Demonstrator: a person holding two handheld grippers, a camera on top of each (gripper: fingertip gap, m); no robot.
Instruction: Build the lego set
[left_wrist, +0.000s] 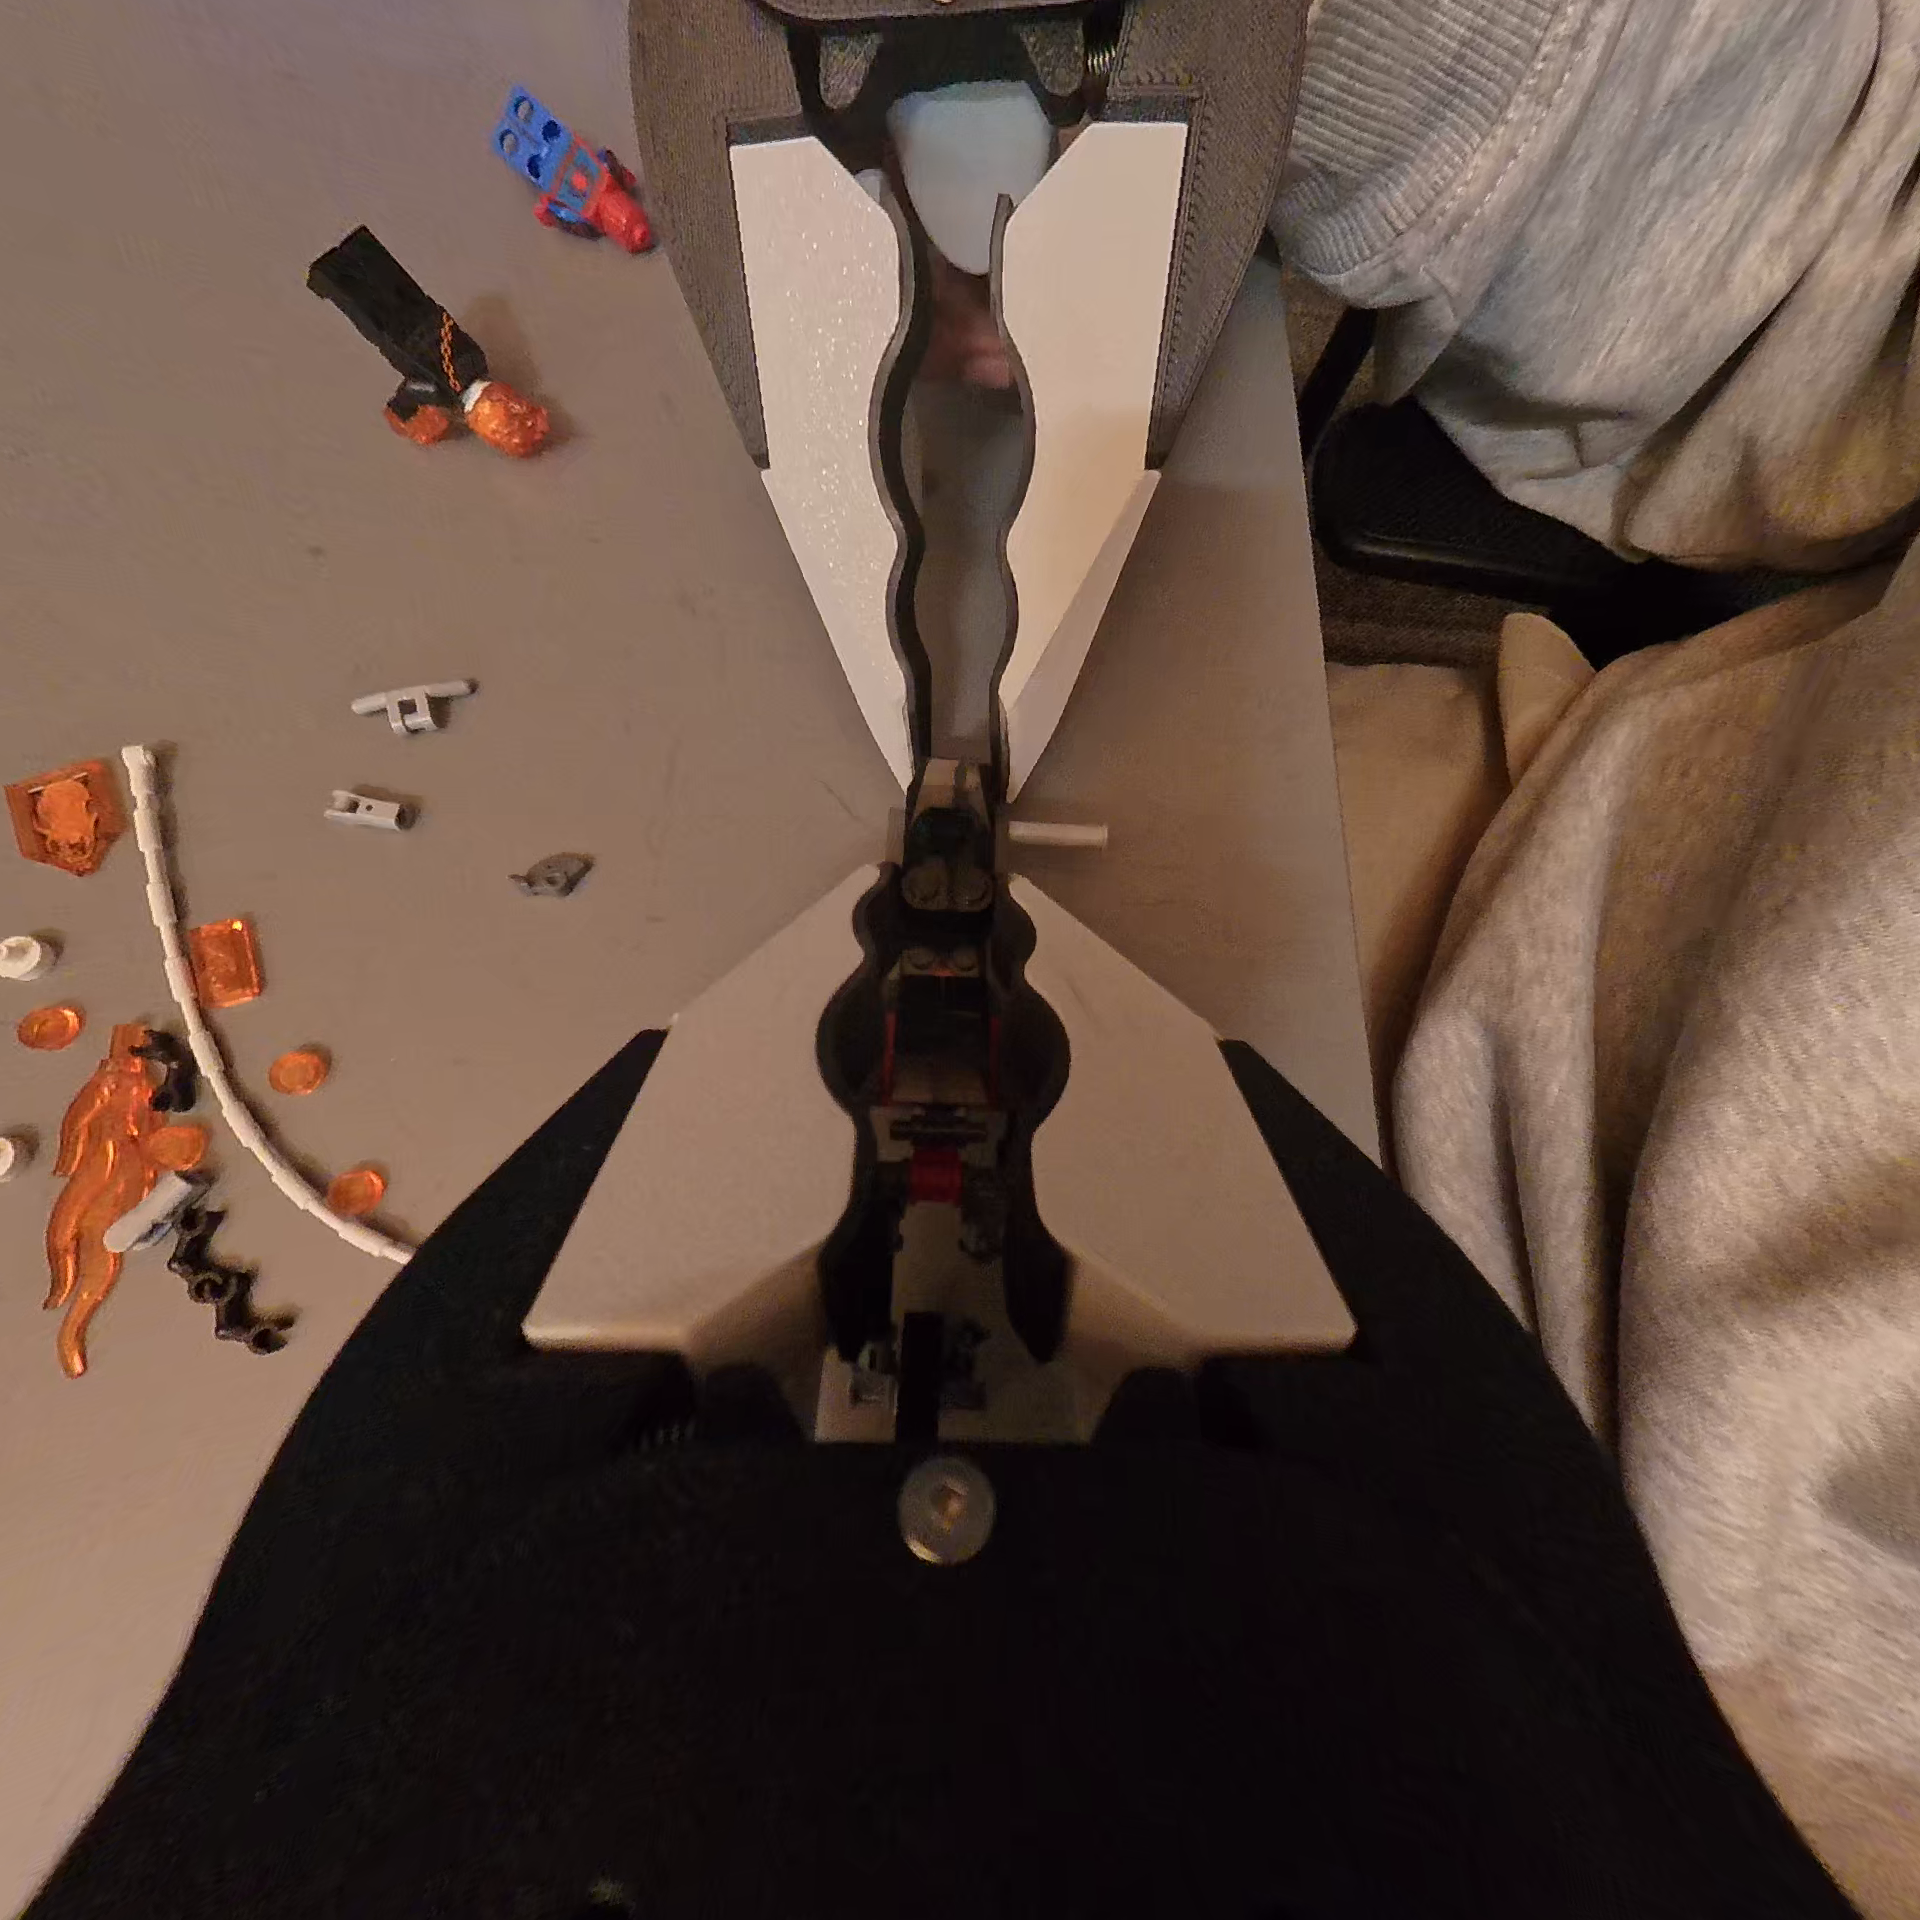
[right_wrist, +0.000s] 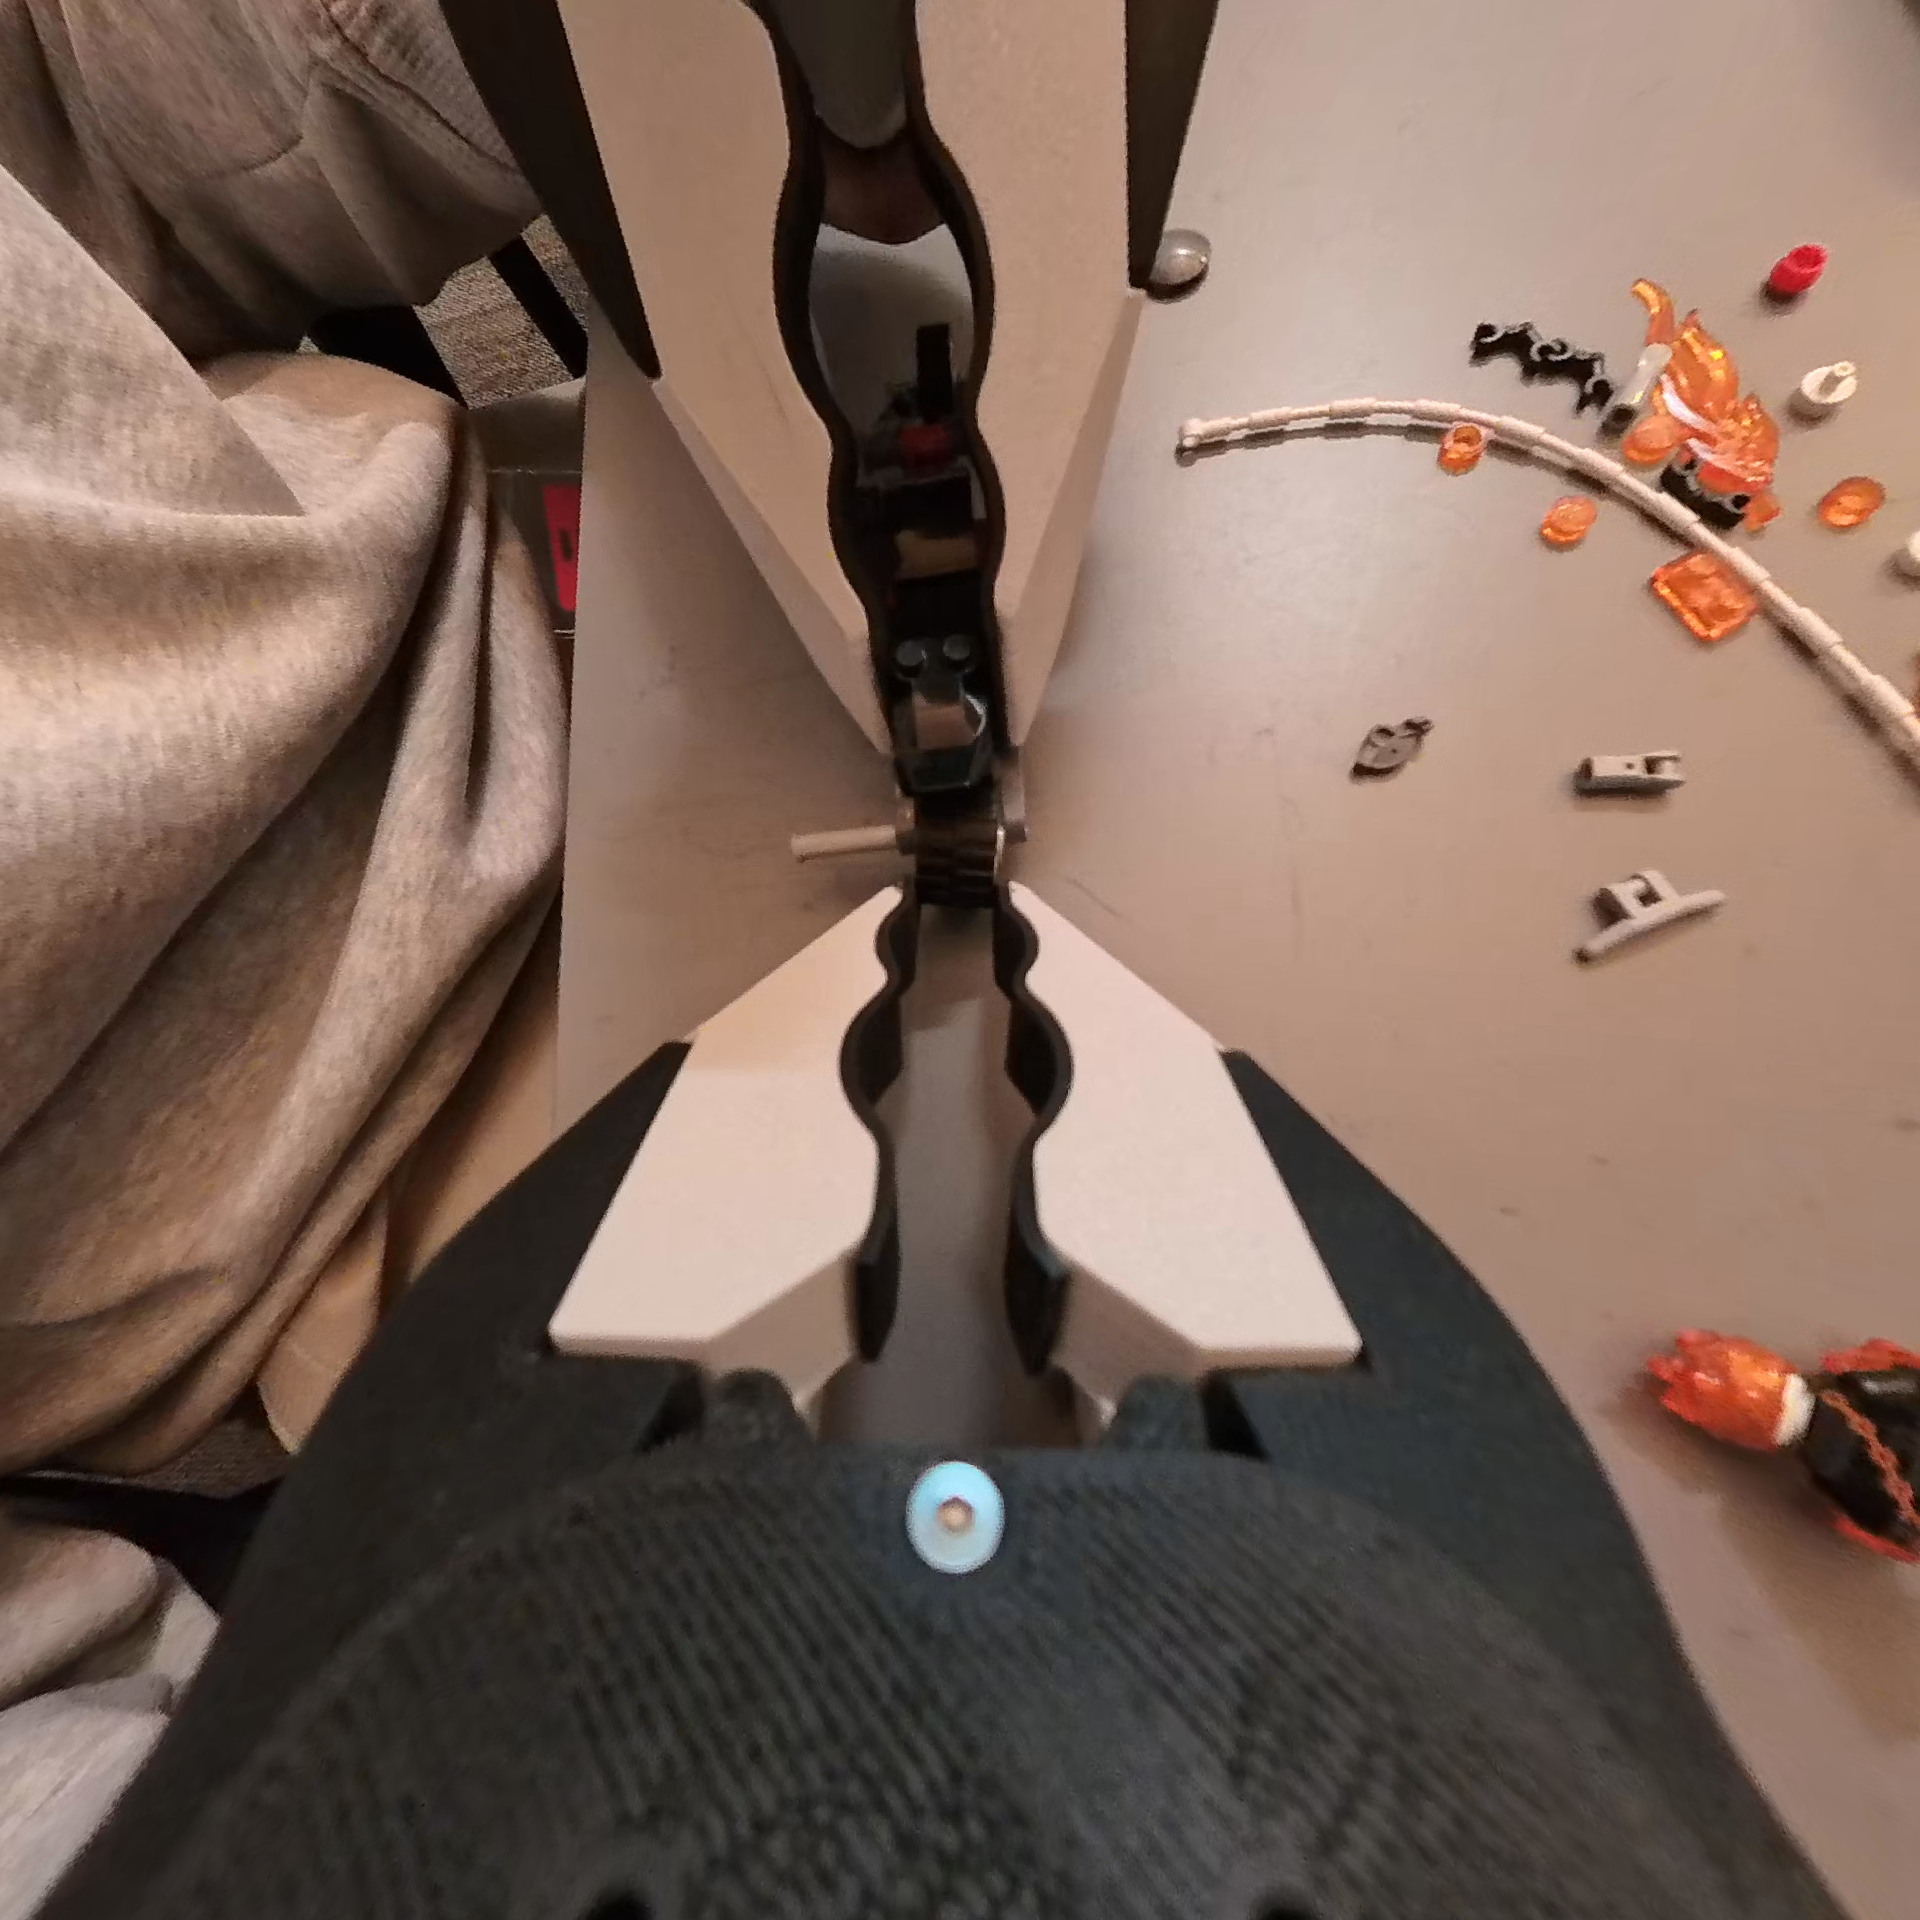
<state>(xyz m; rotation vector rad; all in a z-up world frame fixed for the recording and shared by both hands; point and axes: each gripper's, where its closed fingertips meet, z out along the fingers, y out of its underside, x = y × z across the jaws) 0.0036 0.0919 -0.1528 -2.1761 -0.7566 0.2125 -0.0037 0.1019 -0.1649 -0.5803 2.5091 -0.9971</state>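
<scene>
The two grippers meet tip to tip above the tan table (left_wrist: 623, 623). My left gripper (left_wrist: 951, 883) is shut on a black lego vehicle body (left_wrist: 940, 1049) with red and grey parts, which lies lengthwise between its fingers. My right gripper (right_wrist: 954, 904) is shut on a black ribbed wheel (right_wrist: 954, 868) at the end of that body (right_wrist: 935, 582). A white pin (right_wrist: 842, 842) sticks out sideways by the wheel; it also shows in the left wrist view (left_wrist: 1060, 834). The right gripper (left_wrist: 951, 779) enters the left wrist view from the top.
Loose parts lie on the table: a black minifigure with a flame head (left_wrist: 436, 353), a blue and red piece (left_wrist: 577, 171), small grey parts (left_wrist: 410, 707), a white flexible rod (right_wrist: 1558, 457), orange flames (right_wrist: 1704, 416), a black chain (left_wrist: 223, 1288). A person's grey sweatshirt (left_wrist: 1662, 935) lies past the table edge.
</scene>
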